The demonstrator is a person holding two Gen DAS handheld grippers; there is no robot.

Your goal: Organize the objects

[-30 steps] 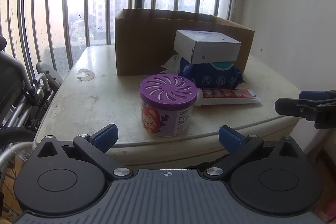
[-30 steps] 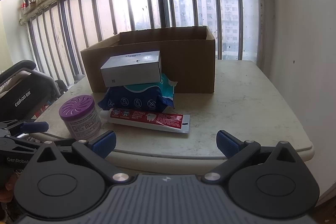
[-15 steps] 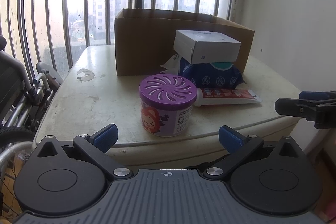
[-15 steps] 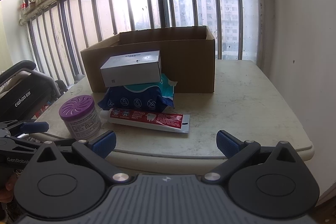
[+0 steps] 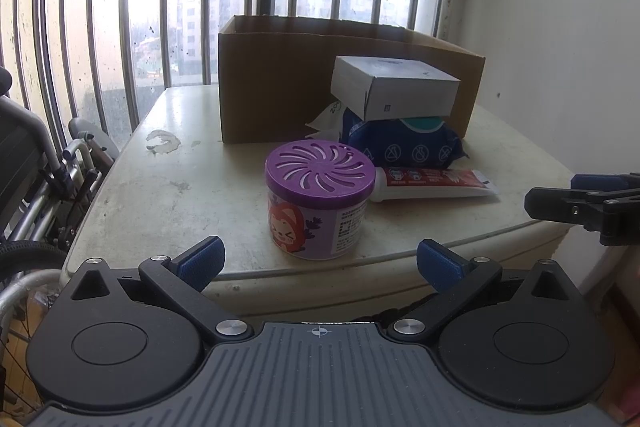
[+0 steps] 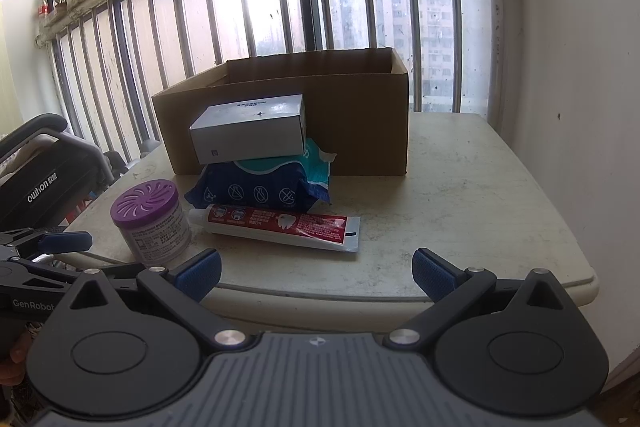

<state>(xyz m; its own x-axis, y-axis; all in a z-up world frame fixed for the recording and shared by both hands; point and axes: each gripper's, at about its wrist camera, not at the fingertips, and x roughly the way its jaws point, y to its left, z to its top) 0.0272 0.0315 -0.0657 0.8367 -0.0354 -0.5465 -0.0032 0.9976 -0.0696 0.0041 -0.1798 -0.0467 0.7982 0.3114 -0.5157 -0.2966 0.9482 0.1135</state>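
While both grippers hover off the table (image 6: 480, 187) edge, left gripper (image 5: 320, 263) and right gripper (image 6: 316, 269) fingers spread, empty; purple-lidded jar (image 5: 318, 201) nearest left.

Readable text: two marks only, both left of the right gripper's view.

"GenRobot" in pale letters on the left gripper (image 6: 48, 247) body, at the far left edge. "ouhon" plus two small characters I can't read, white on the black wheelchair back (image 6: 44, 163), up and left. Air freshener can (image 6: 150, 223) label: fine print, too small. Toothpaste tube (image 6: 276, 223), straight ahead: tooth graphic, text illegible. Wipes pack (image 6: 260, 187): four prohibition icons. White box (image 6: 250, 135) top: blurred blue print.
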